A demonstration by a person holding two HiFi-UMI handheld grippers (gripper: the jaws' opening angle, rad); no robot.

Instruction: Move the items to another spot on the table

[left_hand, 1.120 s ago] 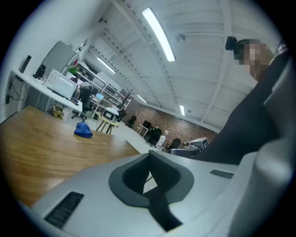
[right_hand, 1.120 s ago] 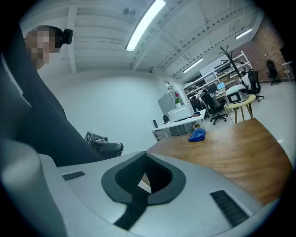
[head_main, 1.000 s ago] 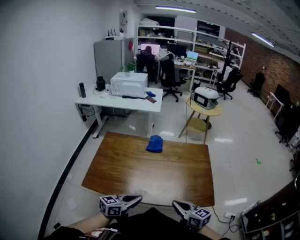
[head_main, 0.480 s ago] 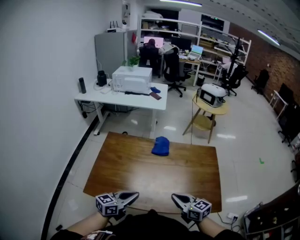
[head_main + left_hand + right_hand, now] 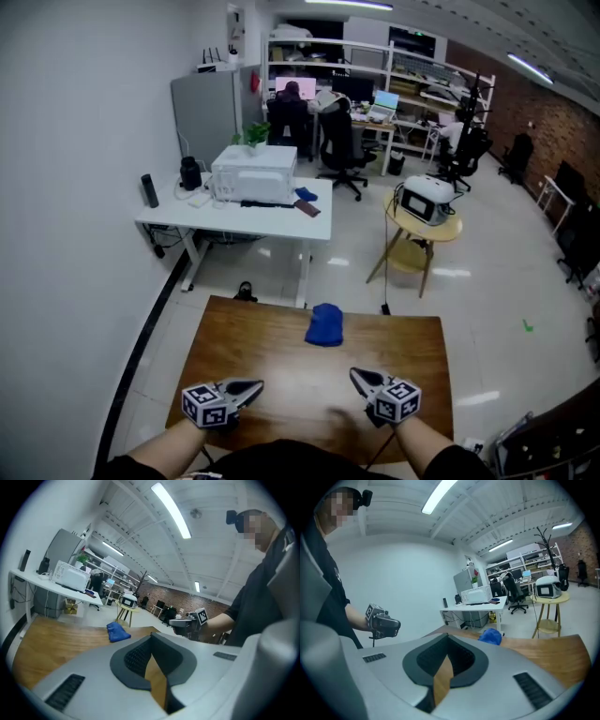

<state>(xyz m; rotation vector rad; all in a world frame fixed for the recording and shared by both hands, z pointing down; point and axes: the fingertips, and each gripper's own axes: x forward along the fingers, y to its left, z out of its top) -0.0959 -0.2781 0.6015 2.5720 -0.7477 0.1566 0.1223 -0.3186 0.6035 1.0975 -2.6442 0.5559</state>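
A crumpled blue cloth (image 5: 324, 324) lies near the far edge of the brown wooden table (image 5: 272, 352), about in the middle. It also shows in the left gripper view as the blue cloth (image 5: 117, 631) and in the right gripper view (image 5: 491, 636). My left gripper (image 5: 257, 384) hovers over the table's near left part, jaws together and empty. My right gripper (image 5: 357, 375) hovers over the near right part, also shut with nothing in it. Both point toward the cloth, well short of it.
Beyond the table stands a white desk (image 5: 281, 208) with a white printer (image 5: 253, 172) and a dark bottle (image 5: 149, 190). A round yellow side table (image 5: 450, 228) carries a small appliance (image 5: 424, 199). Office chairs and shelves fill the back; a white wall runs along the left.
Both grippers have come forward from the near edge to over the tabletop. The view has moved closer to the table. The blue cloth stays where it was.
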